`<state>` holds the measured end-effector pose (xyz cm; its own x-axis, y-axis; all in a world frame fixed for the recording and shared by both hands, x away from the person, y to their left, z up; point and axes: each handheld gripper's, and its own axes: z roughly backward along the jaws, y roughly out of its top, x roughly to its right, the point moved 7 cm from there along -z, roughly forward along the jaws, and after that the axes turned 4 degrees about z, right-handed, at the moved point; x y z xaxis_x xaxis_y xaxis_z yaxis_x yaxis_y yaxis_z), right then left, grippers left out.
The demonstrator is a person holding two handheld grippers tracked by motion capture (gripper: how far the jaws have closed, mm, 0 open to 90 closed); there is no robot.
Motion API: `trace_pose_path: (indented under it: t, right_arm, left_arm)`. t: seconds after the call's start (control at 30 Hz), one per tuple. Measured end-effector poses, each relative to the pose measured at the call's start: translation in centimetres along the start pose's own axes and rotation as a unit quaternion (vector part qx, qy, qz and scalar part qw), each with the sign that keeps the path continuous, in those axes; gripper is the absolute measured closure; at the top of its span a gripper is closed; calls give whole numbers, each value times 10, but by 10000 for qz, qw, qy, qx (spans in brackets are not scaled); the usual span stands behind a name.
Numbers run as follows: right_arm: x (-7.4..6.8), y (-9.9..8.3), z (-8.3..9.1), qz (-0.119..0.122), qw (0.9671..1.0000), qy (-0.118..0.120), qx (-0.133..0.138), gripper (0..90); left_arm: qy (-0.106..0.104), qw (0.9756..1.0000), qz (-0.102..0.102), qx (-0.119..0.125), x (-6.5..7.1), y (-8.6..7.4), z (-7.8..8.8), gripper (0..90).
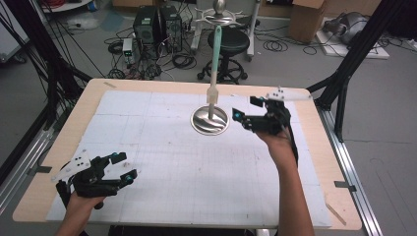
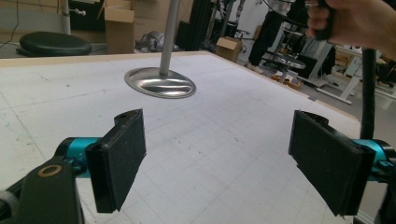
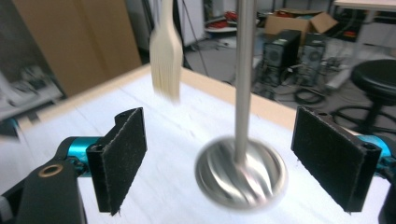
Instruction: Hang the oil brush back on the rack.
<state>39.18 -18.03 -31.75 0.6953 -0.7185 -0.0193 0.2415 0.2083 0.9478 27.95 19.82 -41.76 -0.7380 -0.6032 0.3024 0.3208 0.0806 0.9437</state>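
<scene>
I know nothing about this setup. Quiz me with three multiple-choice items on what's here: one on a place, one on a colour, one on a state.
1. Where does the brush hang?
A. On the metal stand
B. In the left gripper
C. Flat on the white mat

2. What colour is the brush's handle?
A. Red
B. Pale green
C. Black

3. How do the right gripper jaws stand?
A. Shut on the brush
B. Shut on the stand's pole
C. Open, gripping nothing

Answers: 1 A, the brush dangles beside the pole, bristles down; 2 B, seen from the high view; 3 C, the right gripper view shows the pads wide apart.
</scene>
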Motion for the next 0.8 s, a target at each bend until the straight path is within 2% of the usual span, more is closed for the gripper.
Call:
trace_pose_path:
  t: [0.13, 0.33, 0.53, 0.67, 0.8]
  right_arm:
    - [-9, -32, 23, -42, 9999, -5, 99, 171]
    - [-17, -70, 52, -16, 9992, -378, 87, 170]
    - [-35, -100, 76, 166, 9974, -696, 15, 169]
    - [-46, -119, 88, 87, 9962, -861, 20, 168]
    - [-51, -129, 94, -21, 9966, -829, -30, 169]
  left_arm:
    - [27, 10000, -11, 6, 0, 0, 0, 194]
    - [64, 10000, -32, 19, 0, 0, 0, 195]
    - [118, 9999, -49, 77, -1, 1, 0, 200]
    - [148, 9998, -57, 95, -1, 1, 1, 200]
    - [145, 9998, -61, 112, -1, 1, 0, 201]
